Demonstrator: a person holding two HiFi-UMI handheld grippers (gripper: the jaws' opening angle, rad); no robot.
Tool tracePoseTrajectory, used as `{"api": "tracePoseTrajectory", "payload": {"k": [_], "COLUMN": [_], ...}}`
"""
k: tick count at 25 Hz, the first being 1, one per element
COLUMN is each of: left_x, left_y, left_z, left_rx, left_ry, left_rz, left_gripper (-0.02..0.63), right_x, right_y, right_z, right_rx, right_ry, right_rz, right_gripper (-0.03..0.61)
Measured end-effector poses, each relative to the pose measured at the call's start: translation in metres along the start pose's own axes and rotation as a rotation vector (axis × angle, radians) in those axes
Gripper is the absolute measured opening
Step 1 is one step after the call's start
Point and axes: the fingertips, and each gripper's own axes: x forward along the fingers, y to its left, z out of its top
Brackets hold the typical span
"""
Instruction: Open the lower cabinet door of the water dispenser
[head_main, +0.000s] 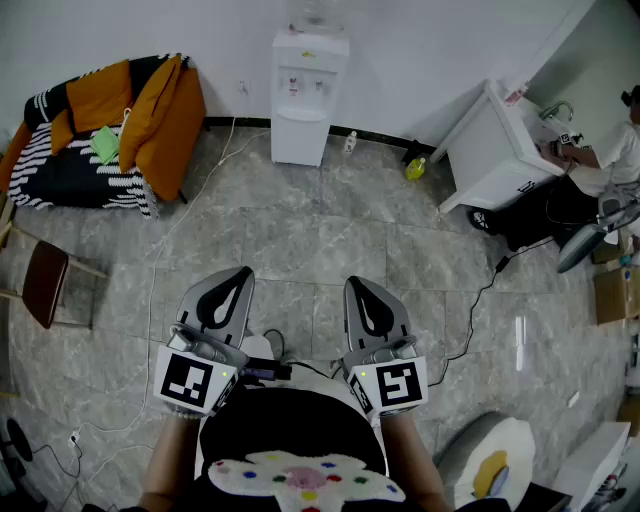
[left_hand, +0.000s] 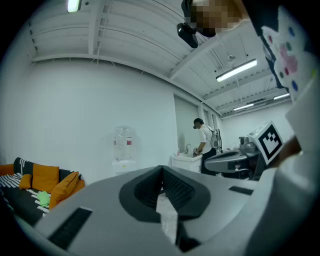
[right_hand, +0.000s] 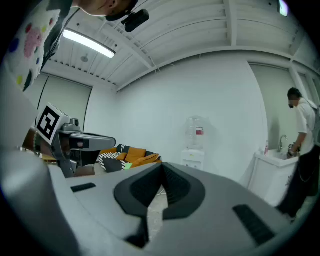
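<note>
The left tongs (head_main: 240, 273) and the right tongs (head_main: 356, 283) are each closed, dark ribbed pads (left_hand: 176, 188) meeting tip to tip with nothing between them. They are held side by side and roughly level, in front of the person's body, above the grey marble-tiled floor (head_main: 330, 240). The white floor-standing water dispenser (head_main: 305, 95), with a clear bottle on top, stands well apart from both, at the floor's far edge against the white wall. Its lower cabinet door (head_main: 299, 138) looks flush and closed. At the far left corner lies a black-and-white striped sofa (head_main: 70, 170) piled with orange cushions (head_main: 160, 110). At the far right stands a white sink cabinet (head_main: 490, 155), with another person (head_main: 612, 150) bent over it.
</note>
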Motion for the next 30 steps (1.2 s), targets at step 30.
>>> {"api": "tracePoseTrajectory", "payload": {"k": [30], "left_x": [0.0], "left_y": [-0.018], "left_z": [0.004], "left_rx": [-0.064], "left_ry": [-0.025], "left_rz": [-0.001], "left_gripper": [0.123], "right_x": [-0.017], "right_y": [-0.002], "right_z": [-0.005], "right_rx": [0.084], "right_ry": [-0.013], "right_rz": [0.021], "right_gripper": [0.149]}}
